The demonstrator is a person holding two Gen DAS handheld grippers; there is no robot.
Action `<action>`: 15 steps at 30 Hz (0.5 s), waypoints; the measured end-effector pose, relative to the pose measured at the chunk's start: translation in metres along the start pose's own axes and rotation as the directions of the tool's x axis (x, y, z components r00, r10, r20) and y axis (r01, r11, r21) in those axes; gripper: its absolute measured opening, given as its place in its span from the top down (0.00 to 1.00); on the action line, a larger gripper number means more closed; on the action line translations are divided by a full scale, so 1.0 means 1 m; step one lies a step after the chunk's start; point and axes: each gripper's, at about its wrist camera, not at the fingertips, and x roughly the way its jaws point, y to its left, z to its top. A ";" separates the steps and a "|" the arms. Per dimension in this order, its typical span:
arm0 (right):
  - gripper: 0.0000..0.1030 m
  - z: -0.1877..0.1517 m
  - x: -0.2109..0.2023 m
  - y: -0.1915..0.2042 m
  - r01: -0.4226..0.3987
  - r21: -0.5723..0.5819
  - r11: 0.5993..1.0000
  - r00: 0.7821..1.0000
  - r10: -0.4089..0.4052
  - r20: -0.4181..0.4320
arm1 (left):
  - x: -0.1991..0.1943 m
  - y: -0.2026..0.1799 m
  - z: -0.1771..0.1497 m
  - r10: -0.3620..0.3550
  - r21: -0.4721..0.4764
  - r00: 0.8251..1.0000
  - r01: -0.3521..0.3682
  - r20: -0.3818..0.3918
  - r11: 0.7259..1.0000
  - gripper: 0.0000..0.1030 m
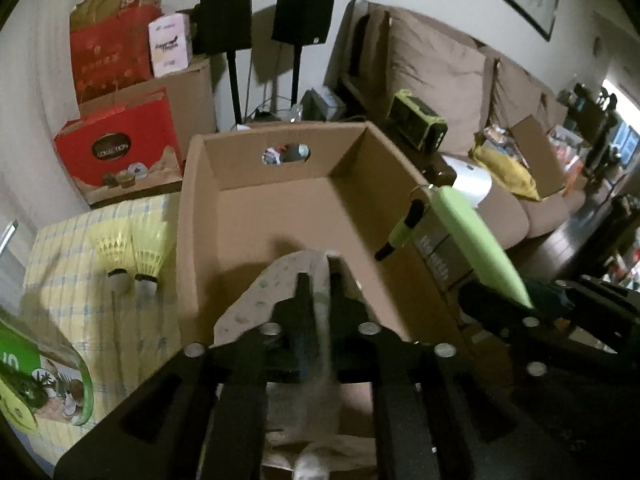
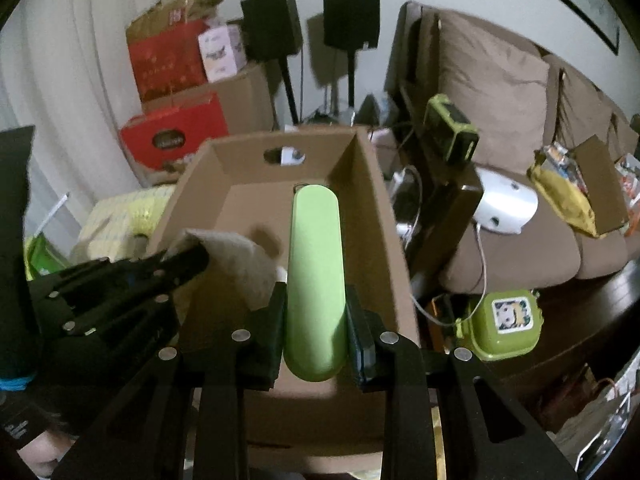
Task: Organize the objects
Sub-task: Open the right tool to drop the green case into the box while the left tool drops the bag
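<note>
Over cardboard box (image 2: 372, 200), right gripper (image 2: 316, 320) clamping green case (image 2: 316, 264), left gripper (image 1: 320, 280) pinching cloth (image 1: 280, 276)

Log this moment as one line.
left gripper: holds grey cloth | right gripper: shut on green case | both over cardboard box

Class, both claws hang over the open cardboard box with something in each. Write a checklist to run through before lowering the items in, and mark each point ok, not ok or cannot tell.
1. Cardboard box open on top: ok.
2. Box floor bare where visible: ok.
3. Right claw clamped on green case: ok.
4. Left claw firmly pinching grey cloth: cannot tell.
5. Both items over the box: ok.
6. Shuttlecocks outside the box: ok.
</note>
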 end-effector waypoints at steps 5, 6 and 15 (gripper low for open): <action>0.75 -0.010 0.028 0.000 0.003 0.002 1.000 0.998 -0.002 -0.069 | 0.001 0.006 -0.002 0.001 -0.011 1.000 -0.001 0.005 1.000 0.53; 0.75 -0.012 0.031 0.001 0.006 0.003 1.000 0.997 -0.005 -0.076 | 0.000 0.007 -0.001 -0.004 -0.015 1.000 0.004 0.008 1.000 0.45; 0.73 -0.023 0.057 -0.001 0.021 -0.007 1.000 0.989 -0.021 -0.145 | -0.021 0.017 0.006 -0.011 -0.026 0.999 0.012 0.042 1.000 0.33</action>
